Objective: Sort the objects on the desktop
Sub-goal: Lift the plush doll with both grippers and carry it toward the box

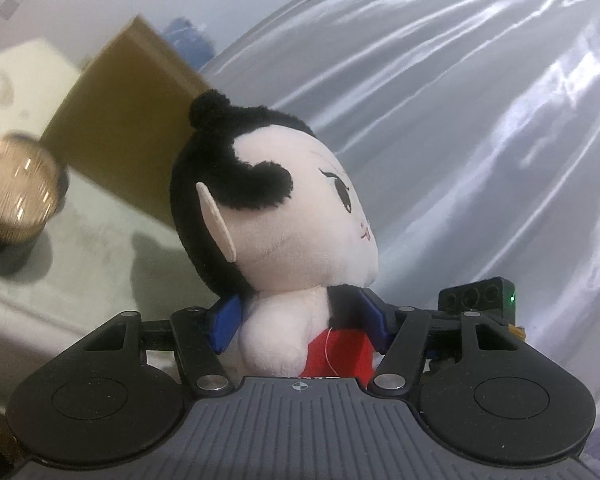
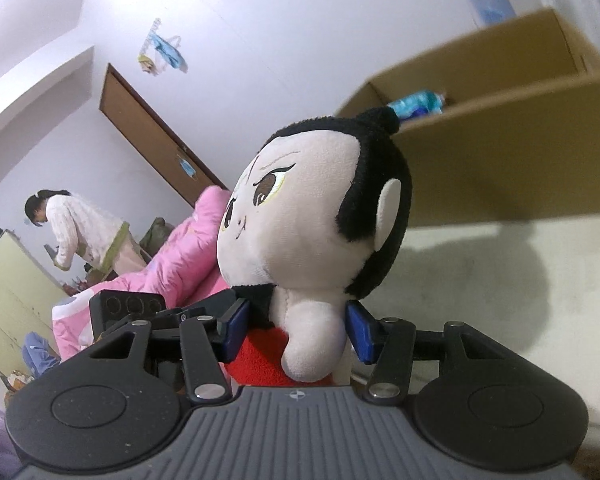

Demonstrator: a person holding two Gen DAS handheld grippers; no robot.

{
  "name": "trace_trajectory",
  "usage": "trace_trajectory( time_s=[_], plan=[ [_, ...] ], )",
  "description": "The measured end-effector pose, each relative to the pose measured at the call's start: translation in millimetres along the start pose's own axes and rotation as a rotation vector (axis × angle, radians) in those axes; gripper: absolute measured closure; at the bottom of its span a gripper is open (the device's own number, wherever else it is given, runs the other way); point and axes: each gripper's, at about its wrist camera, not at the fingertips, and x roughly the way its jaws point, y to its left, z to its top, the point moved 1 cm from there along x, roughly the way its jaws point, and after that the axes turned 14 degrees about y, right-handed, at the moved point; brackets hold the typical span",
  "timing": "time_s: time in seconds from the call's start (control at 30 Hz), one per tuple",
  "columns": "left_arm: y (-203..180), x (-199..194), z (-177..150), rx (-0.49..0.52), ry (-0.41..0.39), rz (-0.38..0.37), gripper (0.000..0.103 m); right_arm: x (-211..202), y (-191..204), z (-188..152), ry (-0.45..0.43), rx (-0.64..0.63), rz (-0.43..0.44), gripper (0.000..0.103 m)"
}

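A plush doll [image 1: 292, 216] with black hair, a pale face and a red body sits upright between both grippers. My left gripper [image 1: 300, 320] has its blue pads [image 1: 225, 326] pressed on the doll's body from both sides. The right wrist view shows the same doll [image 2: 316, 216], and my right gripper [image 2: 298, 330] has its blue pads [image 2: 362, 334] pressed on the body too. An open cardboard box [image 2: 500, 152] stands just behind the doll; it also shows in the left wrist view [image 1: 124, 128].
A round woven-looking bowl [image 1: 14, 188] sits on the pale tabletop [image 1: 96, 248] at the left. A shiny white curtain [image 1: 460, 120] fills the right. A blue packet [image 2: 420, 104] lies in the box. A person [image 2: 80, 232] and pink bedding [image 2: 180, 260] are far off.
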Motion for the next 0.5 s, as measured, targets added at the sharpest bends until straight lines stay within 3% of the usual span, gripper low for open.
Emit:
trace_trajectory(
  time_s=[0.5],
  plan=[
    [-30.9, -6.0, 40.8, 0.11, -0.097, -0.022, 0.041, -27.1, 28.1, 51.4, -0.115, -0.138, -0.049, 0.047]
  ],
)
